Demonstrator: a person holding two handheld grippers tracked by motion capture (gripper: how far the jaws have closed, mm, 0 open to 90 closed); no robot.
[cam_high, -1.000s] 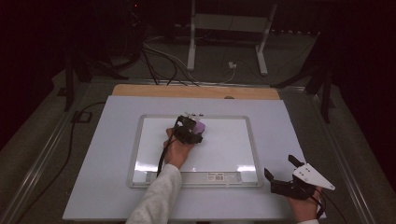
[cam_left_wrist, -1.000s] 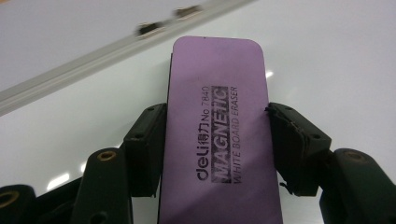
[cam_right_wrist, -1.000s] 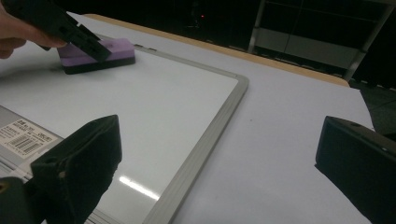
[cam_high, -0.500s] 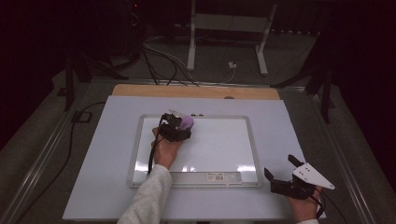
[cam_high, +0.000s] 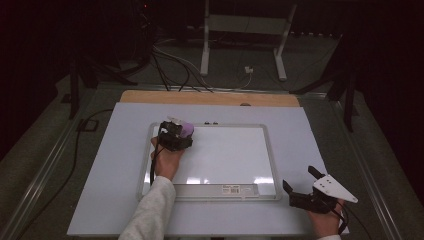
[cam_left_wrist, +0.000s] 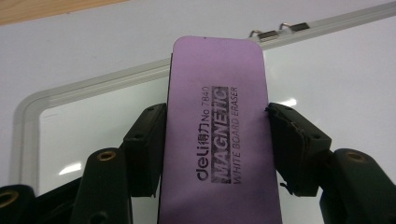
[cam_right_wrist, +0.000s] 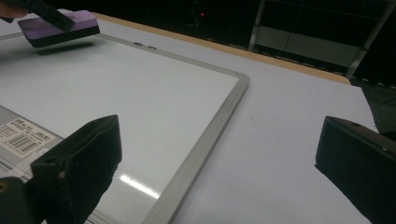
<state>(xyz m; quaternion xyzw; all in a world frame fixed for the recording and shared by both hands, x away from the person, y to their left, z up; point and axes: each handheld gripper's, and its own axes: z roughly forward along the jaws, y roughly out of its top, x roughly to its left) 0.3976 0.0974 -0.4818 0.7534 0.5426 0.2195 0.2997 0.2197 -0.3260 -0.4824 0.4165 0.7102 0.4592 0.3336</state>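
Observation:
My left gripper (cam_high: 179, 131) is shut on a purple magnetic whiteboard eraser (cam_left_wrist: 217, 135), both pads pressing on its long sides. It holds the eraser over the far left corner of a white board (cam_high: 225, 155) with a grey frame. From the right gripper view the eraser (cam_right_wrist: 58, 27) hangs just above the board's surface (cam_right_wrist: 116, 88), casting a shadow. My right gripper (cam_high: 300, 184) rests open near the table's front right, off the board's near right corner, with nothing between its jaws (cam_right_wrist: 219, 168).
The board lies on a pale sheet (cam_high: 110, 165) that covers a wooden table (cam_high: 210, 98). A barcode label (cam_high: 235, 189) sits on the board's near frame. Cables (cam_high: 165, 60) and a white stand (cam_high: 240, 30) lie on the dark floor beyond.
My left gripper has carried the eraser leftward across the board toward its far left corner. The right gripper has stayed where it was.

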